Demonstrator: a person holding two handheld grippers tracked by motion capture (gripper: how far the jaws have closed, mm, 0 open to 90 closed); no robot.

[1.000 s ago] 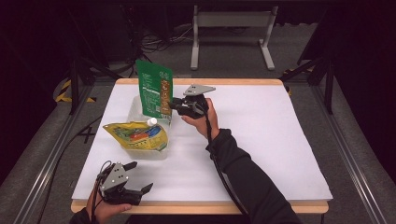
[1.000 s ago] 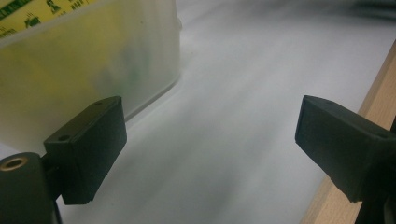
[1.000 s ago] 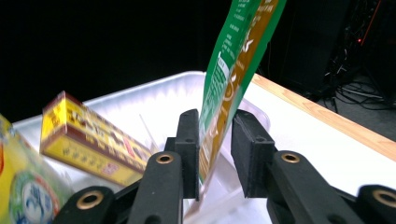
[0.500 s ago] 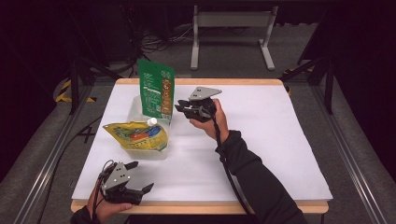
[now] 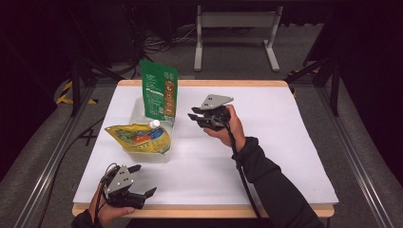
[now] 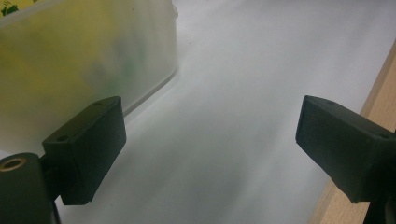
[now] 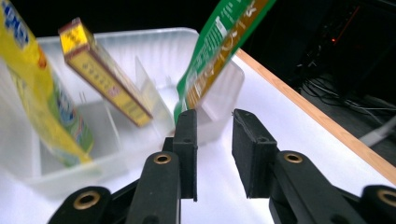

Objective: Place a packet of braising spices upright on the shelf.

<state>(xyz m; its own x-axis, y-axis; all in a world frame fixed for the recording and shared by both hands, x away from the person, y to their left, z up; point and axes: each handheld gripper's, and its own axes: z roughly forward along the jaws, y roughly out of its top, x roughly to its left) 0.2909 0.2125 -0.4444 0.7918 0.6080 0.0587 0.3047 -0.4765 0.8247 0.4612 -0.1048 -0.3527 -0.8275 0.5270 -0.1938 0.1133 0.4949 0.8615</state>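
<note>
A clear plastic bin sits left of the table's centre. In it a green pouch stands upright at the back, and a yellow pouch with a white cap lies at the front. The right gripper view also shows a slanted yellow box between the green pouch and the yellow pouch. My right gripper hovers just right of the green pouch, open a little, with nothing between its jaws. My left gripper rests wide open near the front left edge, just in front of the bin.
A white sheet covers the table, with open room across its right half. The wooden rim runs close to my left gripper. A grey frame stand and cables lie on the floor beyond the table.
My right gripper has drawn back from the green pouch, to the right and toward the person. The pouch stays standing in the bin. The left gripper has not moved.
</note>
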